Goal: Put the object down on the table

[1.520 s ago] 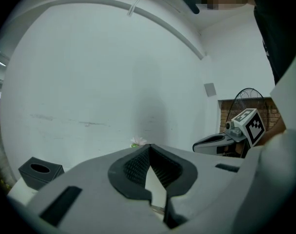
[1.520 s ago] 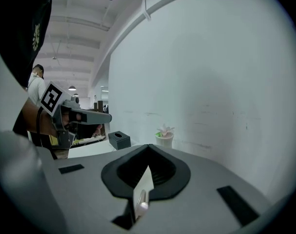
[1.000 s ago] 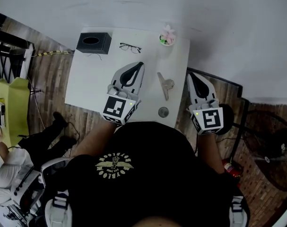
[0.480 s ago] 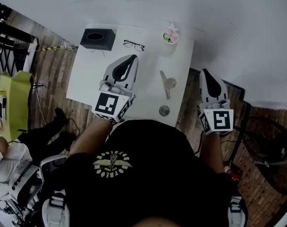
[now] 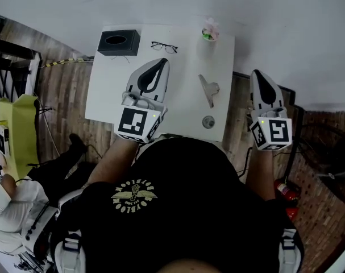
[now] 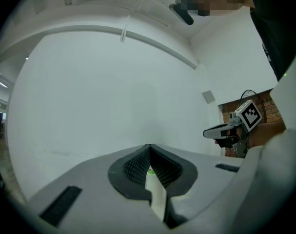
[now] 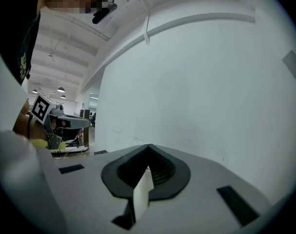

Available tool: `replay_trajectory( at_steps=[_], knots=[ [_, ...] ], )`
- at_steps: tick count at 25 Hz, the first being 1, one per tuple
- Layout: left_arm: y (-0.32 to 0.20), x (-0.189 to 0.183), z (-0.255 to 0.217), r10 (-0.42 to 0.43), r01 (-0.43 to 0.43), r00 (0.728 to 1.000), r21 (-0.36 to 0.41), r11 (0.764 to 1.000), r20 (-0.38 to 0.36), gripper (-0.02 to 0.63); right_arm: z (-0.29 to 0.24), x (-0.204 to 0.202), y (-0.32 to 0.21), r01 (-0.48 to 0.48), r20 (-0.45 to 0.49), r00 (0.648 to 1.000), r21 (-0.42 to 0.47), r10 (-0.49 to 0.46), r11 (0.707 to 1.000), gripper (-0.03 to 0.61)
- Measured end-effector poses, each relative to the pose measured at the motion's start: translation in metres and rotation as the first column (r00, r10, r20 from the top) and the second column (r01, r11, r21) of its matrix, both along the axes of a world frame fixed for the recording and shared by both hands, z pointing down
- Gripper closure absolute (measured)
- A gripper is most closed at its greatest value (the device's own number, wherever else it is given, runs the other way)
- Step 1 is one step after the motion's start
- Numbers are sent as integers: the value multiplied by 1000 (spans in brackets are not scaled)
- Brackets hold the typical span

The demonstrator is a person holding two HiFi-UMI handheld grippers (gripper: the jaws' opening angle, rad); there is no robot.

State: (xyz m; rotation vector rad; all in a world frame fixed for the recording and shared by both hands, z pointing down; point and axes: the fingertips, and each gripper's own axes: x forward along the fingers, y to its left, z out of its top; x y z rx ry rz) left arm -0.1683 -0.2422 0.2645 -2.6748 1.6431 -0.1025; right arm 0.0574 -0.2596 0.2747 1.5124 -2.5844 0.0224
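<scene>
1. Lowest in the head view, the person's bare forearms reach up from a black shirt. Each hand holds its gripper with the marker cube nearest the body and the jaws pointing toward the top of the frame.
2. The left gripper point(image 5: 162, 64) hangs over the white table point(image 5: 104, 101), left of the frame's centre. Its jaws are closed tip to tip, with nothing gripped.
3. The right gripper point(image 5: 257, 73) is at the right of the frame, past the table's right edge and over the floor. Its jaws are also closed and empty.
4. A grey metal piece point(image 5: 209, 89) lies flat on the table between the two grippers, apart from both. A small round disc point(image 5: 208, 121) sits below it in the frame, near the table's near edge.
5. Along the far edge stand a black box point(image 5: 118, 41), a pair of glasses point(image 5: 163, 47) and a small potted plant point(image 5: 210, 32).
6. The left gripper view shows its closed tips point(image 6: 149, 146) against a white wall, with the right gripper point(image 6: 206, 132) level at the frame's right. The right gripper view shows its own closed tips point(image 7: 148, 146), the left gripper point(image 7: 87, 123) at the left, and a lit hall behind that the head view does not show.
</scene>
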Motion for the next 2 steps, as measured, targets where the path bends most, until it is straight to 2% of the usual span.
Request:
replay_trajectory(
  at_steps=[2],
  knots=[
    [4, -14, -4, 7, -7, 1000, 14, 1000, 5, 606, -5, -12, 4, -13, -1, 1000, 8, 13, 1000, 577]
  ],
)
